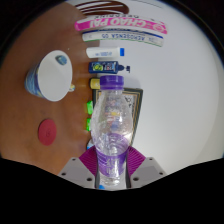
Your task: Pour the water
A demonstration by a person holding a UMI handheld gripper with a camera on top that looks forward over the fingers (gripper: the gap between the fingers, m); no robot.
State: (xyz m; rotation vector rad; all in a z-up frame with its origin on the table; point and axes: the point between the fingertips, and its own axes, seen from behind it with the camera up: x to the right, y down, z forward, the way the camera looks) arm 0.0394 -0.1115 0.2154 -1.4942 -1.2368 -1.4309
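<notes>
We have the fingers (111,165) clamped on the capped water bottle (112,125), so uncapping and pouring into the cup (50,76) remain, we judge.

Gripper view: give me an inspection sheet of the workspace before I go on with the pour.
Surface: brown wooden tabletop adjoining a white surface.
Job's things: clear plastic water bottle with purple cap between the fingers; white paper cup lying on its side, beyond and to one side.
Clutter: stacked books with pink and white spines; small dark red round disc; small dark bottle with yellow label behind the water bottle.
Gripper: gripper shut on the bottle's base.
Cables: nothing seen.
Surroundings: nothing seen beyond the table.
</notes>
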